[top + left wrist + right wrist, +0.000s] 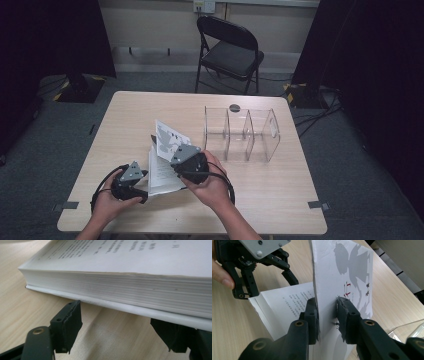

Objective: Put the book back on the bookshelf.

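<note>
Your book (162, 170) lies open on the wooden table (280, 200), just left of the clear acrylic organizer (242, 134) and nearer to you than it. Your right gripper (186, 159) sits over the book's right side with its jaws narrowed on the front cover (344, 277), which stands lifted almost upright off the page block; in the right gripper view one black pad presses the cover's inner face and the other its printed outer face, where grey silhouette figures and red characters show. Below the raised cover, the top page (292, 302) of printed text lies flat. Your left gripper (145, 192) rests at the book's left edge, on the side away from the organizer. Its jaws stand partly apart and grip nothing: in the left gripper view the two fingertips (71, 320) sit low against the table, just under the lower cover's rim, with the thick stack of white pages (120, 287) rising above them and bare table between them. Beyond the organizer, past the table's far edge, a black folding chair (231, 50) stands on the grey floor.
</note>
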